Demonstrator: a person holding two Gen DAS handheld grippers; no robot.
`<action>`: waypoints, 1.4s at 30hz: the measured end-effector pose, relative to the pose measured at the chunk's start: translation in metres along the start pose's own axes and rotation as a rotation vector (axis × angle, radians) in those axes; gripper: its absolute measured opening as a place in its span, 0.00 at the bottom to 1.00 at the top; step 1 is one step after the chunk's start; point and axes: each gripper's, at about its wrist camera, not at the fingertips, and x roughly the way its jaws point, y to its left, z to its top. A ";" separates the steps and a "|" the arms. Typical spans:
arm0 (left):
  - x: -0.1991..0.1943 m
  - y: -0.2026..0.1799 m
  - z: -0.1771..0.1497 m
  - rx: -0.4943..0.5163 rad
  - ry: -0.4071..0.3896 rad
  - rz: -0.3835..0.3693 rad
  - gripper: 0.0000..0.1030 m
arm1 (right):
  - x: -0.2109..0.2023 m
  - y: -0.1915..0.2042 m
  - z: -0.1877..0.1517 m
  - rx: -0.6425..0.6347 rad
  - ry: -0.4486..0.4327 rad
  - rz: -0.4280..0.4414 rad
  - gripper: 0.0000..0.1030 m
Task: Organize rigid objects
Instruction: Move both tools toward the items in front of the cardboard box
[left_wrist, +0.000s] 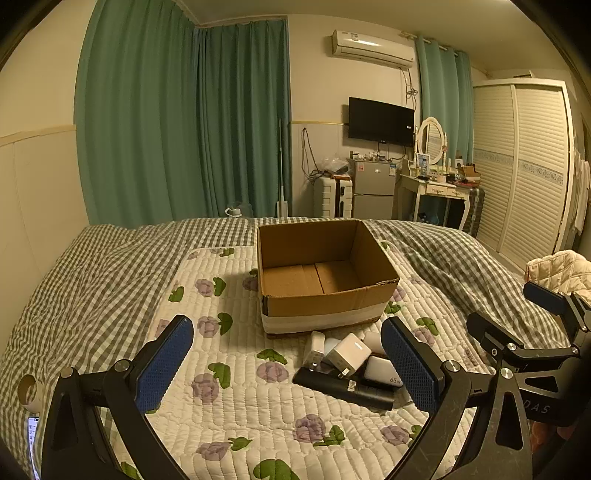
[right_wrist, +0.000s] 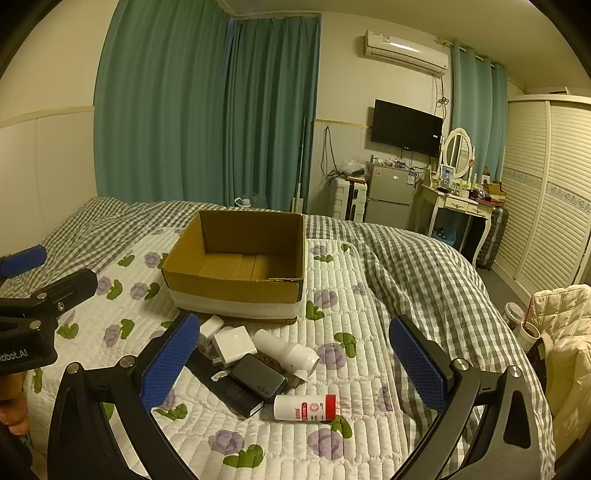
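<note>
From the left wrist view, the left claw (left_wrist: 288, 369) is spread wide with nothing between its 2 blue-padded fingers (left_wrist: 164, 363), held above the white quilted bedspread with purple flowers (left_wrist: 236, 406). Ahead sits the open brown cardboard box with a white band round its base (left_wrist: 325, 306), resting on the bed and holding nothing that can be seen. Just in front of the box lies a small heap of objects: a white square plug charger (left_wrist: 349, 354), a second white charger (left_wrist: 314, 347) to its left, a white power bank marked 65w (left_wrist: 382, 371), and under them a long black rectangular bar (left_wrist: 343, 387). At the right edge the right claw (left_wrist: 517, 321) shows from the side; from here I cannot tell its spread.

From the right wrist view, the right claw (right_wrist: 295, 369) is also wide apart and holds nothing, its blue pads (right_wrist: 419, 369) framing the same heap. The cardboard box (right_wrist: 236, 291) stands beyond. Before it lie the white plug charger (right_wrist: 232, 345), a white cylindrical bottle (right_wrist: 288, 352) on its side, a dark grey power bank marked 65w (right_wrist: 260, 376), the black bar (right_wrist: 225, 391), and nearest, slightly apart, a white bottle with a red label and red cap (right_wrist: 304, 408) lying flat. The left claw (right_wrist: 48, 273) pokes in at the left edge.
</note>
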 end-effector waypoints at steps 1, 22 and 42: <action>0.000 0.000 0.000 0.001 -0.001 0.002 1.00 | 0.001 0.000 0.000 0.000 0.002 0.001 1.00; -0.004 0.002 0.002 -0.003 -0.005 0.006 1.00 | 0.003 -0.002 0.001 0.013 0.028 0.026 1.00; 0.090 -0.007 -0.023 0.001 0.244 0.024 1.00 | 0.147 0.010 -0.004 -0.396 0.330 0.128 1.00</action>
